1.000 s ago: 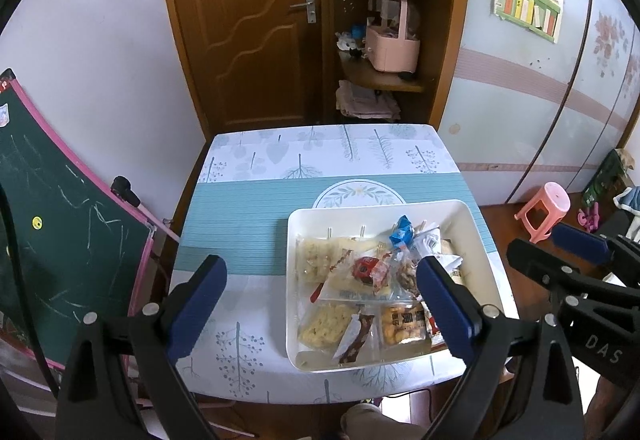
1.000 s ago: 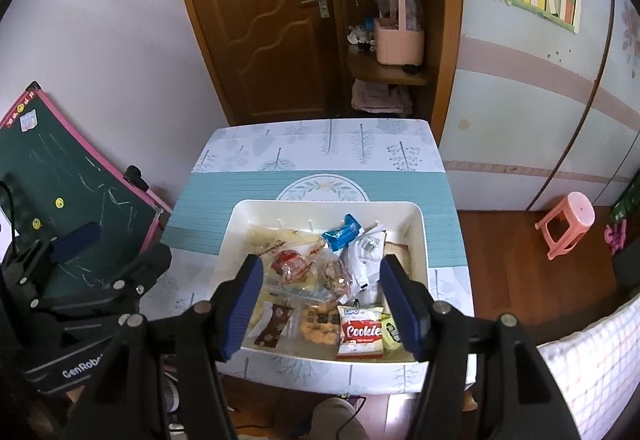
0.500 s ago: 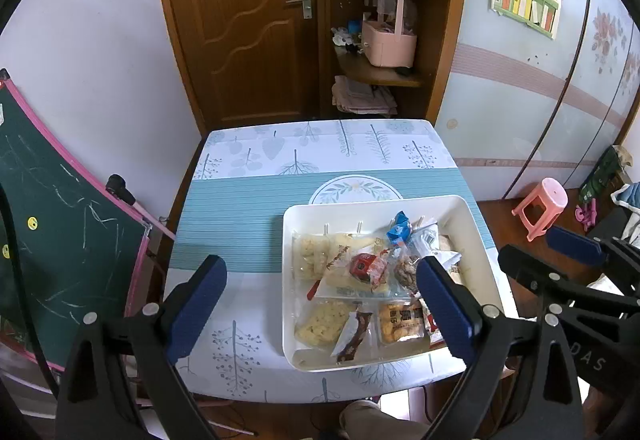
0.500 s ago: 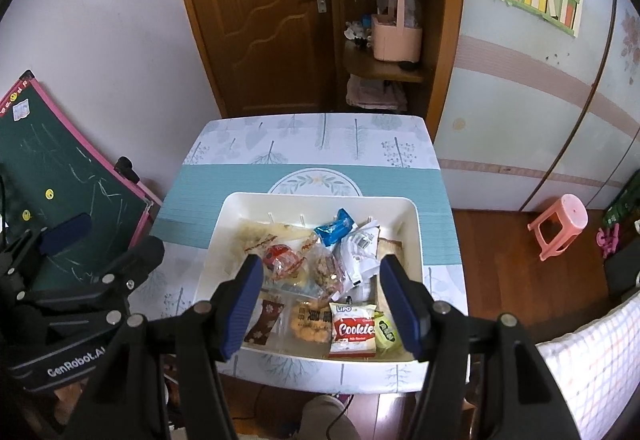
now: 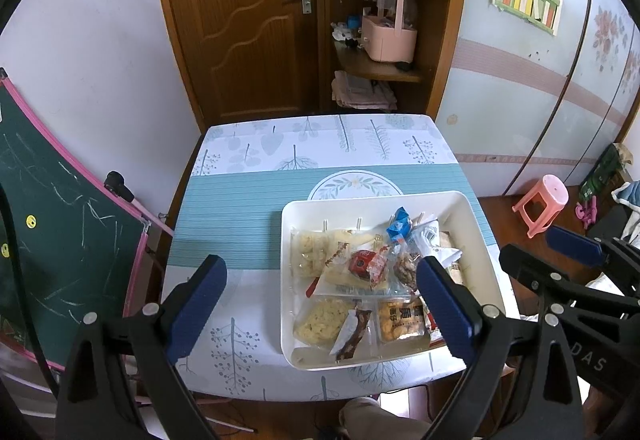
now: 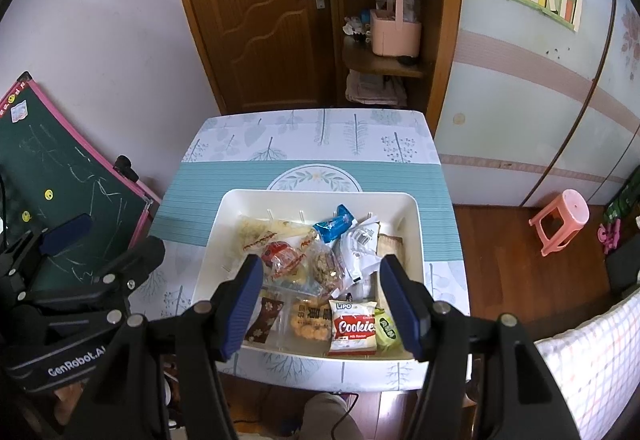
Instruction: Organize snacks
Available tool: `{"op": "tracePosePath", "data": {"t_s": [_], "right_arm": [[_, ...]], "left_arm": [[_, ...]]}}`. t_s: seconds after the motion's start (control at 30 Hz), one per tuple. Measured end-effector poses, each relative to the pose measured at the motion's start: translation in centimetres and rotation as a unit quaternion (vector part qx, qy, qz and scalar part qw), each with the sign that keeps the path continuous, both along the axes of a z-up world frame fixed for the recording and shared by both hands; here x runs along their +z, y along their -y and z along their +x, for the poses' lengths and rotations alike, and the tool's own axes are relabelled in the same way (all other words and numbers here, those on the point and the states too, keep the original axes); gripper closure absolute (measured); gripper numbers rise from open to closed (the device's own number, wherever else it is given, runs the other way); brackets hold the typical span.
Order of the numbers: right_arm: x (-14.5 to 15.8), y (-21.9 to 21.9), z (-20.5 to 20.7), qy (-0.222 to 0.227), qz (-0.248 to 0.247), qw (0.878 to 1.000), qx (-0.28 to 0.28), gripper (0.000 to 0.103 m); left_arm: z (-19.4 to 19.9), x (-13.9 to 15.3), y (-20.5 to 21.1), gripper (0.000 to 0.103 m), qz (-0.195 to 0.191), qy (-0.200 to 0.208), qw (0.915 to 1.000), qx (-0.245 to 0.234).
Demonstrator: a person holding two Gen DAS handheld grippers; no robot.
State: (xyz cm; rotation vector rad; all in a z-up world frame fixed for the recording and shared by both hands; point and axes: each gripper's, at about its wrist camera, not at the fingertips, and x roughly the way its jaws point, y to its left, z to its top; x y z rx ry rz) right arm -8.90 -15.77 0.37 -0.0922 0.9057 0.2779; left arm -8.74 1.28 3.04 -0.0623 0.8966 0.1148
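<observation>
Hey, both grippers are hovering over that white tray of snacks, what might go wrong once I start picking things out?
1. The packets overlap in the white tray: closing on the red packet may drag the clear-wrapped snack beside it along.
2. The tray sits near the table's front edge, so a downward push or a pull could tip or slide it off.
3. The left gripper and right gripper hang open and close together; reaching for the same pile, they might collide.

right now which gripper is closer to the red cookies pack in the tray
Right. The right gripper hangs directly above the near right corner of the tray, with the Cookies pack showing between its open fingers. The left gripper hangs further left, half over bare tablecloth.
</observation>
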Motion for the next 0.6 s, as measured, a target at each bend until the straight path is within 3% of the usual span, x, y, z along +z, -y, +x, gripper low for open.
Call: {"op": "tracePosePath", "data": {"t_s": [0.6], "right_arm": [[-0.66,0.09,-0.18,-0.003,0.001,1.0,-0.002,0.042]], "left_arm": [[0.06,-0.35,0.05,0.008,-0.001,-0.003,1.0,-0.001]]}}
